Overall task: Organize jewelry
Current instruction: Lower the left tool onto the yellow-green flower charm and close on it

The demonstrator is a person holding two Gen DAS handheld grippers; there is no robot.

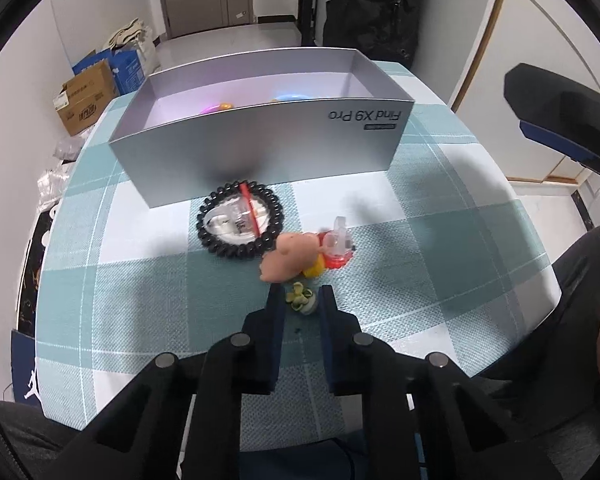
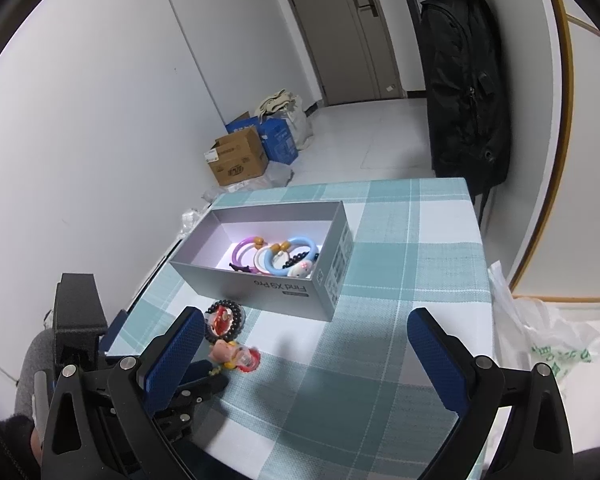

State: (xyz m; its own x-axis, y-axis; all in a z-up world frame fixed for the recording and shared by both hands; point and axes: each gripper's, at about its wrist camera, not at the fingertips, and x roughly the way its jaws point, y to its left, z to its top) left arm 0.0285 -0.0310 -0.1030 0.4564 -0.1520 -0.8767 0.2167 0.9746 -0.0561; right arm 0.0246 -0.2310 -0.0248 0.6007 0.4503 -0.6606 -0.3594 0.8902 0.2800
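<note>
On the left of the checked table point(image 1: 440, 216), seen from the left wrist, a black bead bracelet point(image 1: 239, 220) lies flat just in front of the grey box point(image 1: 260, 148), ringing a clear packet with a red strip. To its right sits a small cluster of charms: a peach-coloured figure point(image 1: 288, 258) touching a red and clear piece point(image 1: 337, 249). Nearer the camera, a little green and yellow trinket point(image 1: 300, 298) rests on the cloth between the tips of the left hand-held gripper point(image 1: 301, 300), whose jaws stand a little apart on either side of it, not yet pinching it. The step in hand looks like the pick-up of this trinket; the next move calls for closing gently and squarely, since the piece is small and could slip out sideways, then lifting it over the near wall of the box. In the right wrist view, the box already holds several coloured rings point(image 2: 276, 254). Farther right, the right hand-held gripper point(image 2: 306, 354) hangs above the table with its jaws wide apart, holding nothing.
</note>
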